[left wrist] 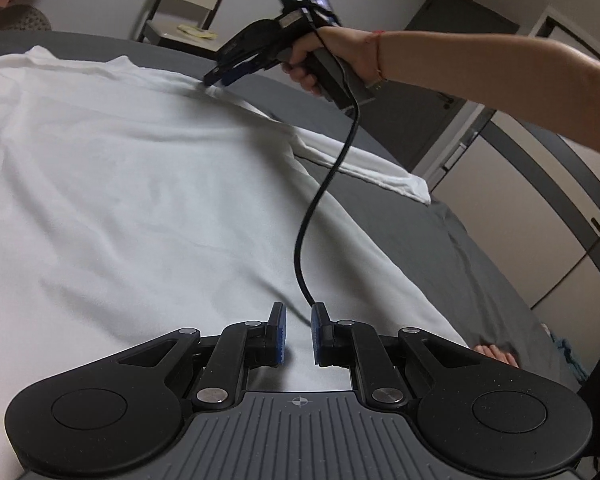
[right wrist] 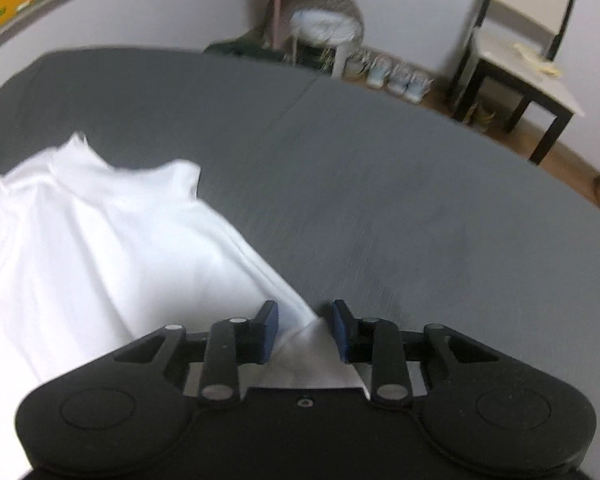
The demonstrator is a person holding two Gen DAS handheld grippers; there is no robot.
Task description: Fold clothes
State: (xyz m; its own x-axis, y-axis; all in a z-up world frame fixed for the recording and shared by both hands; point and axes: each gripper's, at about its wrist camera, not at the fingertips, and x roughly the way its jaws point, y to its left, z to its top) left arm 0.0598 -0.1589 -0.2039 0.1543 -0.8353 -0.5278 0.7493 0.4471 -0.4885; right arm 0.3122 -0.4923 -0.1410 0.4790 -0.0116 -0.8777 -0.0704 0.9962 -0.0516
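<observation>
A white shirt lies spread on a grey bed sheet, with one sleeve reaching out to the right. My left gripper is at the shirt's near end, its blue pads close together with the white cloth running between them. A person's hand holds my right gripper at the shirt's far edge, where the cloth rises in a ridge to its tips. In the right wrist view, the right gripper has a bunched fold of the shirt between its pads.
A black cable hangs from the right gripper across the shirt. The person's forearm crosses the upper right. A bare foot shows by the bed's edge. Beyond the bed stand a small table, shoes and a stool.
</observation>
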